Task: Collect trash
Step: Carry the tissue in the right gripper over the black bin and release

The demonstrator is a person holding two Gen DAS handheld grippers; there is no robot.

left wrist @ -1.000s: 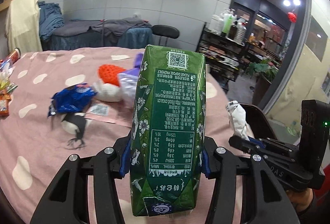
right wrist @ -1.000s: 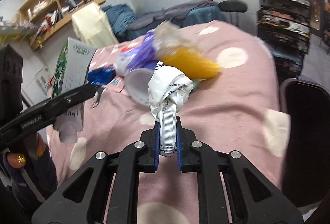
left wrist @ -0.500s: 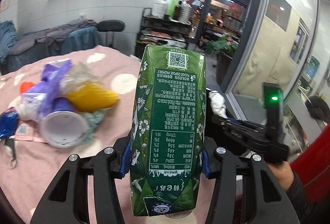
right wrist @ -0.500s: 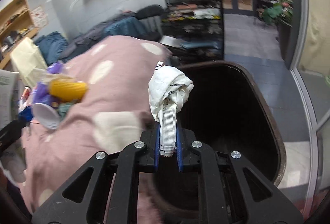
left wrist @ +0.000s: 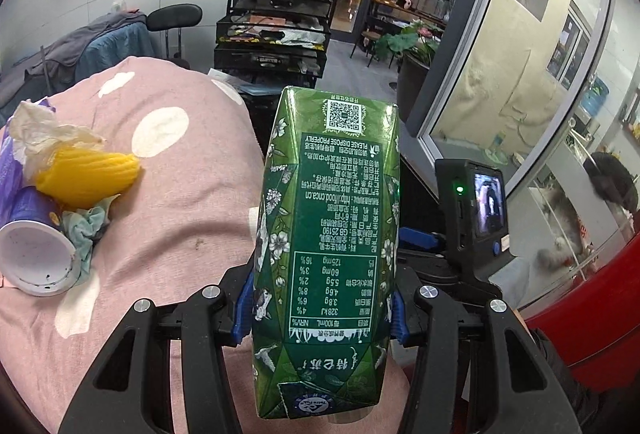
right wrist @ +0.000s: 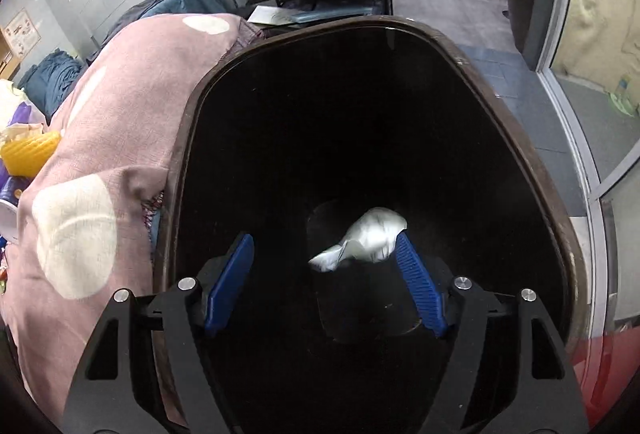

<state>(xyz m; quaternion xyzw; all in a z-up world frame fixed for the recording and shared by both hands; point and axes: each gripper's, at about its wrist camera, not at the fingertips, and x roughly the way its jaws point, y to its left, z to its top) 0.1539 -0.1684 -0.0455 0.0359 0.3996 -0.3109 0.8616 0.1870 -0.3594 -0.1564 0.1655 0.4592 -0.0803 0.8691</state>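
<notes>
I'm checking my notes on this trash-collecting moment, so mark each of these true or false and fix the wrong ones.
1. The left gripper is clamped on a green carton. True.
2. The right gripper grips the white crumpled wad. False: its jaws are opening and the wad is loose between them, over the dark bin.
3. A yellow ribbed piece lies on the pink spotted cloth. True.
4. The white cup stands upright. False: it lies on its side.
</notes>
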